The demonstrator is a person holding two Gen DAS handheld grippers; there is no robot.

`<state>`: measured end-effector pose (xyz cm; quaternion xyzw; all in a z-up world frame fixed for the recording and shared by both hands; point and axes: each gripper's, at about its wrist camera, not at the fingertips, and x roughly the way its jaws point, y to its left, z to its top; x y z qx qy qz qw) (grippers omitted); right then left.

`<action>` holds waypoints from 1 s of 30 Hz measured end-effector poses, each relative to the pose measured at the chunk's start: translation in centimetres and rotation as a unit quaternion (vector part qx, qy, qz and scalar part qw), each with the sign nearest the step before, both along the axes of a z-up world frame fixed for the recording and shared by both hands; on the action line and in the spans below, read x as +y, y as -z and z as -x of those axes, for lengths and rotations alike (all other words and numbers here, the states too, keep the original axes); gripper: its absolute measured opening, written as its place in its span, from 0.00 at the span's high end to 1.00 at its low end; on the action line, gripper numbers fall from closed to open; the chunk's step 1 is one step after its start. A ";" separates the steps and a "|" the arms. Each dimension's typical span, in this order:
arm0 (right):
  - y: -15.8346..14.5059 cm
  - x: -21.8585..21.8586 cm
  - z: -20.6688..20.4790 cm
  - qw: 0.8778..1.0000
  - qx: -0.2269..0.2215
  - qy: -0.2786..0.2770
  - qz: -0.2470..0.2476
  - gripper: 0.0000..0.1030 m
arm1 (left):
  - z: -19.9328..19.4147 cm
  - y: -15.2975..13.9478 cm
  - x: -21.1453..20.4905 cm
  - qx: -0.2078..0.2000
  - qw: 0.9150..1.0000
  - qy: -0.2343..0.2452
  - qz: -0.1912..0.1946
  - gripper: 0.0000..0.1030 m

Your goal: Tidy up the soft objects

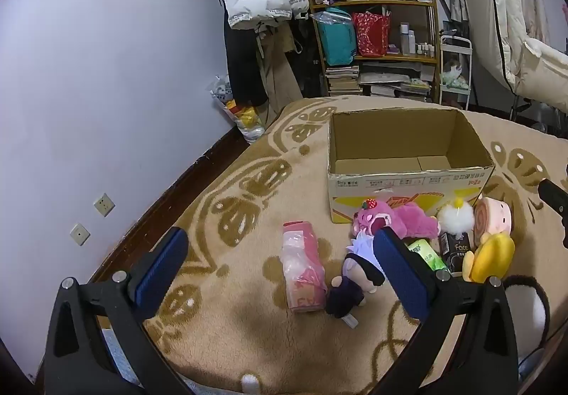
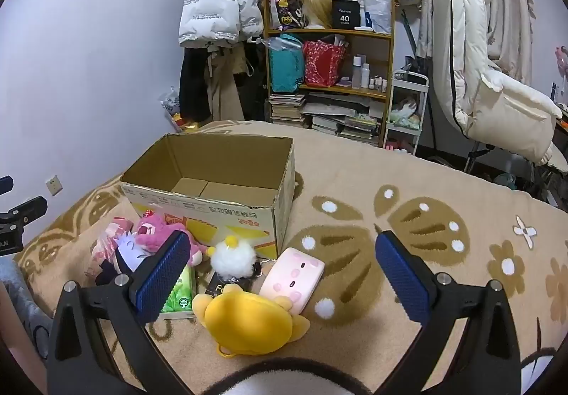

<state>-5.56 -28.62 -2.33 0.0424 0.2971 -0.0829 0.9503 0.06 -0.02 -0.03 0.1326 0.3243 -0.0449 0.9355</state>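
Just starting: both hand-held grippers, left (image 1: 280,267) and right (image 2: 280,274), wide apart and holding nothing, box (image 2: 213,192) empty, yellow plush (image 2: 248,320) to grab next.

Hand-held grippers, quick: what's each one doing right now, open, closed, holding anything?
Left hand-held gripper: open, holding nothing, above the carpet.
Right hand-held gripper: open, holding nothing, above the yellow plush.

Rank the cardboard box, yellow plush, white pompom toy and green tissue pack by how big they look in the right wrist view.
1. Cardboard box
2. Yellow plush, though it lies nearest the camera, which inflates it
3. White pompom toy
4. Green tissue pack, partly hidden behind the gripper, so its place after the pompom is unsure
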 end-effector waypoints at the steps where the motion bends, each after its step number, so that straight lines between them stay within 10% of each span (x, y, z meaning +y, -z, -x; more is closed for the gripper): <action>1: 0.0 0.0 0.0 1.000 0.005 0.000 -0.002 0.00 | 0.0 0.0 0.0 -0.001 1.000 0.001 -0.001 0.00; 30: 0.5 -0.1 -0.2 1.000 0.002 -0.003 -0.008 0.00 | 0.4 -0.1 0.0 -0.008 1.000 0.006 -0.007 0.00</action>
